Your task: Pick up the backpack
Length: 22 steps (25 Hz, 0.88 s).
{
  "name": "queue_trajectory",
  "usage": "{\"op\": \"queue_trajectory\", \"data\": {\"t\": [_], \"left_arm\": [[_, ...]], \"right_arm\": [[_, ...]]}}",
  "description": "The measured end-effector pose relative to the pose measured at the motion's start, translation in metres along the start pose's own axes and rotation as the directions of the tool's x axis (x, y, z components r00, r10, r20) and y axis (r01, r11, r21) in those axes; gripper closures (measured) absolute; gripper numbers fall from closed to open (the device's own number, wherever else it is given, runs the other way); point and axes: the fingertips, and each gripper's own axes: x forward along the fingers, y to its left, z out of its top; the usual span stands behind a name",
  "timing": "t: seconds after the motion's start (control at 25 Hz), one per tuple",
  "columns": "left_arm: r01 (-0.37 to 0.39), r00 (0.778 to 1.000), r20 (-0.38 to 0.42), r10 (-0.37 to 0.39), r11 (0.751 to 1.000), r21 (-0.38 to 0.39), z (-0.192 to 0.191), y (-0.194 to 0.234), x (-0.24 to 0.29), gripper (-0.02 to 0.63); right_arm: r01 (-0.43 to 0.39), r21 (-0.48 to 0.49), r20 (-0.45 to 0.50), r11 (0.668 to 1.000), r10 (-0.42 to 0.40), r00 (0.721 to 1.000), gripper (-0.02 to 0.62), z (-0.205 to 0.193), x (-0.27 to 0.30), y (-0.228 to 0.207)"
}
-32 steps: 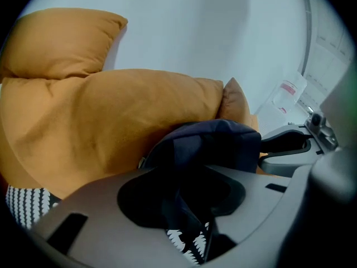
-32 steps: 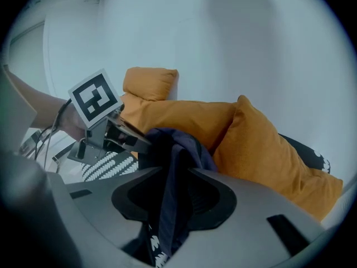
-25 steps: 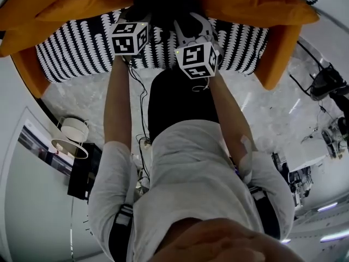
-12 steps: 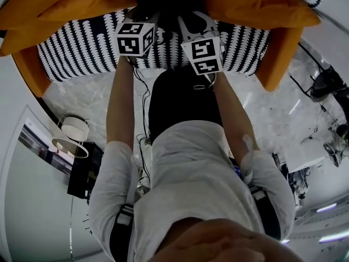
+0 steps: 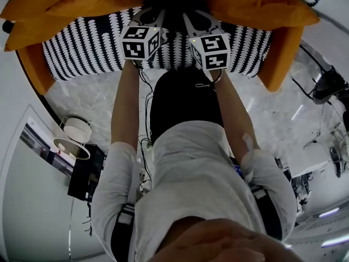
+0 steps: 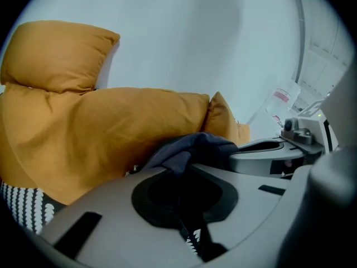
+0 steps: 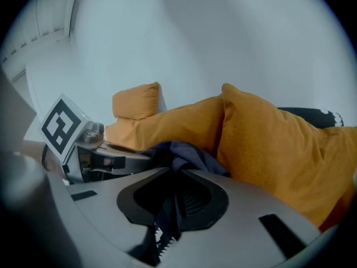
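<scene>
The backpack (image 5: 173, 1) is a dark navy bundle lying between orange cushions at the back of the sofa. In the left gripper view a fold of its fabric (image 6: 192, 146) runs down between the jaws of my left gripper (image 6: 181, 177), which are closing and pinch it. My right gripper (image 7: 174, 177) is closing too, with dark fabric (image 7: 179, 151) caught between its toothed jaws. In the head view the left gripper (image 5: 149, 14) and the right gripper (image 5: 197, 18) sit side by side at the backpack's near edge.
Orange cushions (image 6: 106, 133) (image 7: 279, 144) press against the backpack on both sides. The sofa seat (image 5: 82, 45) is black-and-white patterned, with orange arms (image 5: 281, 53). On the marble floor stand a round white lamp (image 5: 71, 138) and a black box (image 5: 84, 171), and cables (image 5: 143, 119) trail there.
Both grippers have shifted up the picture toward the sofa back. The right gripper's marker cube has rolled and shows a different face.
</scene>
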Motion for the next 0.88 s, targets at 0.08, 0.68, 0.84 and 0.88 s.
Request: {"op": "queue_trajectory", "data": {"t": [0.08, 0.68, 0.84, 0.88], "left_arm": [[0.01, 1.0, 0.003, -0.01, 1.0, 0.004, -0.002, -0.006, -0.004, 0.575], [0.014, 1.0, -0.022, -0.013, 1.0, 0.023, -0.035, -0.053, -0.052, 0.578], [0.019, 1.0, -0.024, -0.018, 0.999, 0.035, -0.055, -0.067, -0.067, 0.578], [0.017, 1.0, -0.023, -0.017, 0.999, 0.034, -0.059, -0.068, -0.071, 0.578]], "right_arm": [[-0.006, 0.022, 0.006, 1.0, 0.006, 1.0, 0.518, -0.001, -0.004, 0.002], [0.002, 0.064, 0.042, 0.998, -0.005, 0.999, 0.522, -0.021, -0.049, 0.026], [0.005, 0.077, 0.05, 0.997, -0.009, 0.999, 0.523, -0.036, -0.066, 0.035], [0.006, 0.074, 0.051, 0.997, -0.01, 0.999, 0.522, -0.039, -0.069, 0.038]]}}
